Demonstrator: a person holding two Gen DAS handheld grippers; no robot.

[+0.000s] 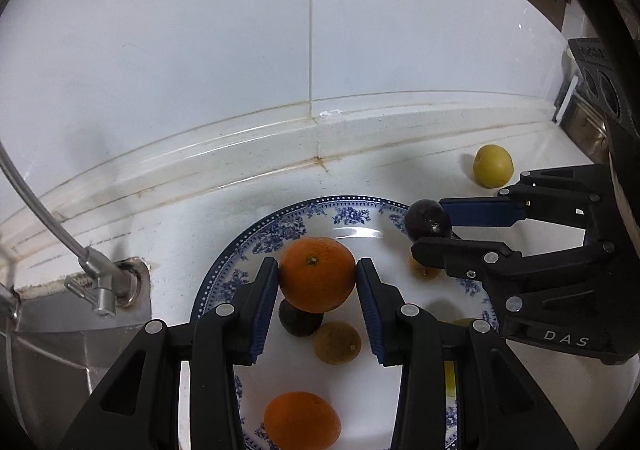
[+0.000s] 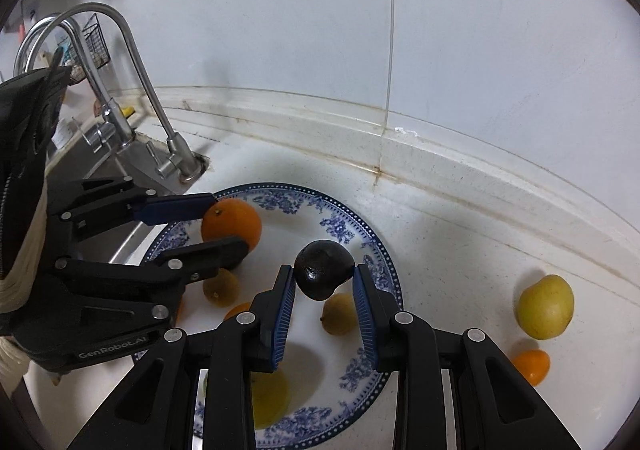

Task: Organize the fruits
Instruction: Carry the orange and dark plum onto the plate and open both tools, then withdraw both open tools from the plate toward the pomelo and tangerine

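At the far left a steel tap (image 2: 176,154) rises from the corner of the sink, and just right of it the blue-and-white patterned plate (image 1: 348,210) sits on the white worktop (image 2: 460,234), close to the tiled wall.

The left gripper (image 1: 317,276) hangs over the left part of the plate with its fingers (image 1: 264,302) closed on an orange (image 1: 317,275), one blue pad on each side of it. The fruit is clear of the plate, and directly beneath and near it lie a dark fruit (image 1: 299,320), a brownish-yellow fruit (image 1: 337,342) and a second orange (image 1: 302,420).

To the right, the right gripper (image 2: 324,278) holds a dark round fruit, a plum by its look (image 2: 323,274), pinched between its fingers (image 2: 366,314) above the plate's right half. A small yellow fruit (image 2: 340,313) lies just under it, another (image 2: 220,286) sits nearer the left gripper, and a yellowish patch shows through the near linkage.

Further right, off the plate, a yellow-green fruit (image 2: 546,306) rests on the worktop with a small orange one (image 2: 530,366) just near of it. The right gripper is the closer of the two to that pair.

The coming move seems to turn on what lies below each load. Both fruits hang above plate that is already crowded, so each needs a bare patch beside the fruit resting there; for the plum, the open white lies just far of the small yellow fruit. Neither fruit has a marked long axis, so the angle of release matters little.
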